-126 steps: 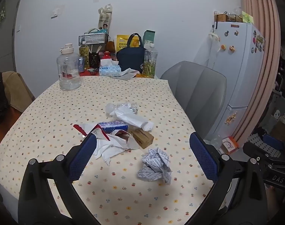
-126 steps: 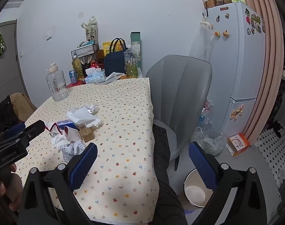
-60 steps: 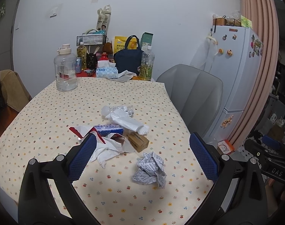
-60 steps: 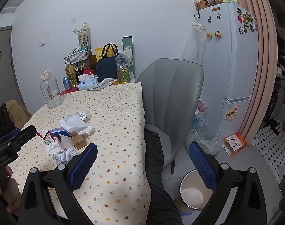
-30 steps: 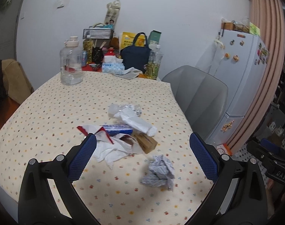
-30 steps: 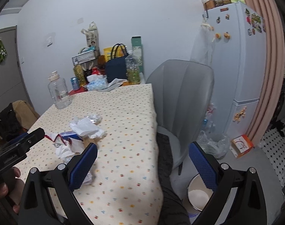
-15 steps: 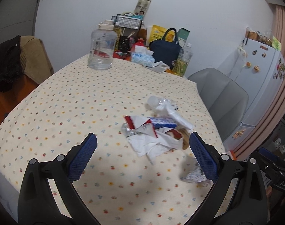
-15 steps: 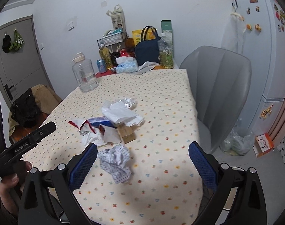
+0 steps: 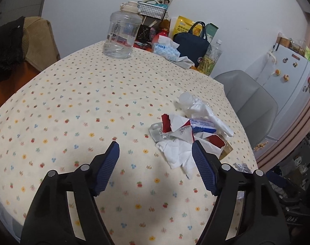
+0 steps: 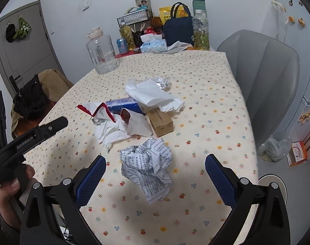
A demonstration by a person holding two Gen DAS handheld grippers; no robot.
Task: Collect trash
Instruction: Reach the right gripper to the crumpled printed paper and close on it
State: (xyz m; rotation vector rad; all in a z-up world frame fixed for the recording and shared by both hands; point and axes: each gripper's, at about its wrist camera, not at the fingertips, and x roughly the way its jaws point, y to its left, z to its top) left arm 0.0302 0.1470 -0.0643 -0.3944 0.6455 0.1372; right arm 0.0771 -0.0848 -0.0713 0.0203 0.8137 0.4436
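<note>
On the far left there is a grey door (image 10: 22, 40) and a brown chair (image 10: 52, 85) with dark clothes on it. A big table (image 9: 73, 102) with a dotted cloth fills the middle of the room. A clear water jug (image 9: 122, 38) stands at its far end, next to a tissue pack (image 9: 165, 49) and a dark blue bag (image 9: 190, 42).

The left gripper (image 9: 156, 159) hangs over bare cloth. Its fingers are closing, with nothing between them. Just to its right lies the trash pile (image 10: 132, 116) of torn wrappers, tissues and a small brown box (image 10: 161, 122).

The right gripper (image 10: 155, 169) has its fingers wide apart. The crumpled paper ball (image 10: 147, 165) lies on the cloth between them, not touched.

On the right are a grey chair (image 10: 263, 77), a white fridge (image 9: 285, 85) and a pink curtain (image 9: 298, 126).
</note>
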